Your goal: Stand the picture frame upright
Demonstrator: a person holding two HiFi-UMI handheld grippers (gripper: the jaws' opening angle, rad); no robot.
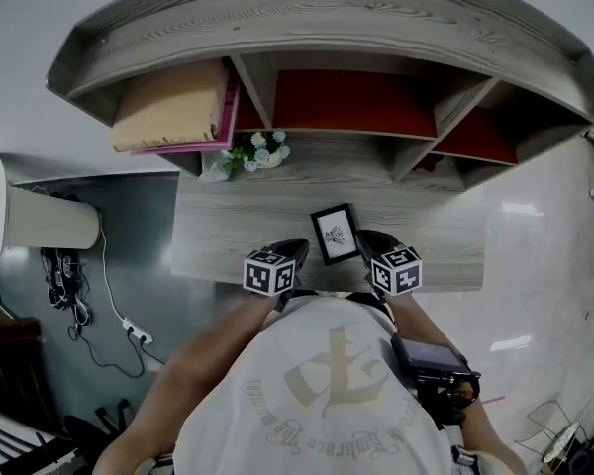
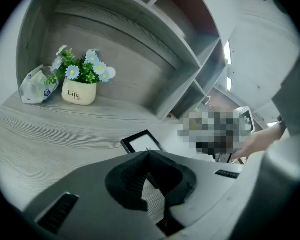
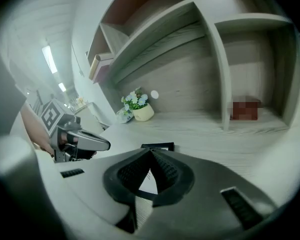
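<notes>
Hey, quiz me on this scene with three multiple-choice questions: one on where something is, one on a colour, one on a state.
1. Where is the frame? A on a chair; B on the desk; C in a drawer.
2. What colour is the frame's border? A black; B red; C yellow.
3. How are the left tongs? A wide open; B clamped on the frame; C shut and empty.

Answers:
1 B, it lies on the wood-grain top.
2 A, a dark rim rings the white picture.
3 C, the jaws meet with nothing between them.
</notes>
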